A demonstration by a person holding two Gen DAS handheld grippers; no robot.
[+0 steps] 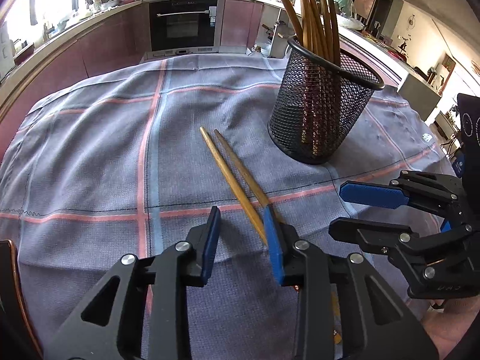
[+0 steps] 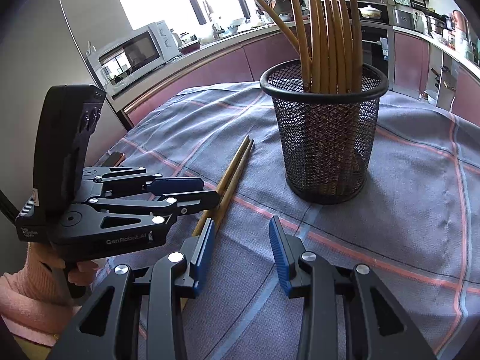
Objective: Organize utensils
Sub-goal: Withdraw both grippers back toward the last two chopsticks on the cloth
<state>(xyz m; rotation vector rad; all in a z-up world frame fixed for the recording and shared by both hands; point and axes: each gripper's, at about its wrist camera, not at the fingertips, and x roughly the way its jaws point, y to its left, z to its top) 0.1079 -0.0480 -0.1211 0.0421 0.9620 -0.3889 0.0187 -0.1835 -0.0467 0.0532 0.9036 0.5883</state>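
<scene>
Chopsticks (image 1: 237, 183) lie as a pair on the checked cloth (image 1: 90, 156) in my left wrist view, side by side, long axis running from near my left gripper (image 1: 243, 234) away and leftward, far ends slightly spread, near ends at my right-hand blue pad (image 1: 274, 249). That gripper is released, jaws apart, nothing between them. The mesh holder (image 1: 324, 111) stands upright just right of the pair, full of more chopsticks (image 1: 315, 12) leaning out of its rim. My right gripper (image 1: 357, 210) comes in from the right edge, jaws parted. From my right wrist view, the loose chopsticks (image 2: 234, 177) point away toward the holder (image 2: 325, 138), passing under my left gripper (image 2: 207, 189); my right gripper (image 2: 241, 240) is spread open and empty above the cloth (image 2: 405, 210).
</scene>
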